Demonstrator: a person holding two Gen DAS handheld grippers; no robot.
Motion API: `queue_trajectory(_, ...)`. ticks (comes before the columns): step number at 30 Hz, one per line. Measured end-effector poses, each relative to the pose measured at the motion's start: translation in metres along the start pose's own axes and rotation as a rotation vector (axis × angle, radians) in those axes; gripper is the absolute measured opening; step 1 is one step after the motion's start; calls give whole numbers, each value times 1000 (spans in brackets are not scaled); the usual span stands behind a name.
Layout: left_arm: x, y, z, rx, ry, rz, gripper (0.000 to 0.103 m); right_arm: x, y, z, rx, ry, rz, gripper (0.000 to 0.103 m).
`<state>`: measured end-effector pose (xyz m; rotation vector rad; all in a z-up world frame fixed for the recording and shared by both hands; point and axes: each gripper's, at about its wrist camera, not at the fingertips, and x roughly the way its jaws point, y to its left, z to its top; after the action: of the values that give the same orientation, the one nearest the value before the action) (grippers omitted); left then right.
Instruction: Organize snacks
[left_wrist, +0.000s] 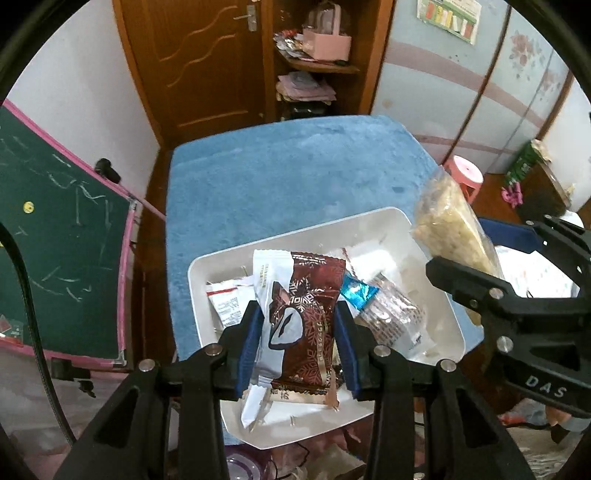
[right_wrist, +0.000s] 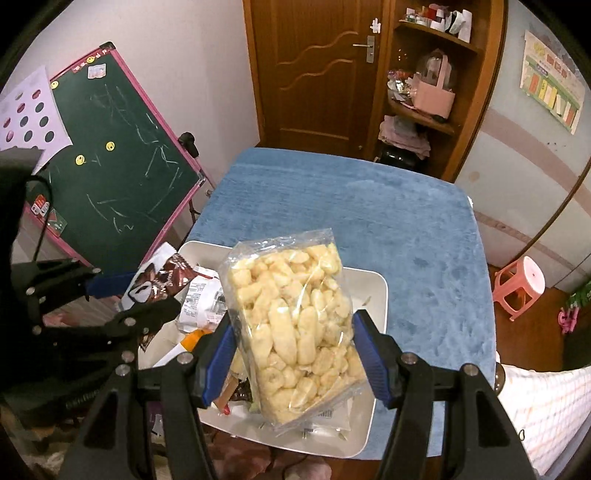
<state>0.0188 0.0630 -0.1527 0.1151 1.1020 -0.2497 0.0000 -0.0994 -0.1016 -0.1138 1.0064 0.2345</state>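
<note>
Open room: blue cloth beyond the tray, bare.
Blocked: tray, crowded with packets.
Left of tray: chalkboard stands near.
Right of tray: pink stool.

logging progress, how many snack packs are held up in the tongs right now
2. A brown and white packet is clamped in the left tongs, and a clear bag of puffs in the right tongs, both above the white tray. More packs lie in the tray.

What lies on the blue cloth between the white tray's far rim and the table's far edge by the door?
Nothing: in both wrist views the blue cloth is bare from the white tray rim to the far edge.
</note>
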Motion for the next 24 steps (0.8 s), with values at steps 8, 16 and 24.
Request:
queue_trajectory(8,-6,-5,4,-37,-16,19,42,6,-3,8,-15,17,24,63)
queue_trajectory(16,-9,14,10,-173,-30,3,86,9,-24,14,71,10,93,65)
queue_trajectory(24,-5,10,14,-206,-15,13,87,0,-29,16,59,-23,56,66)
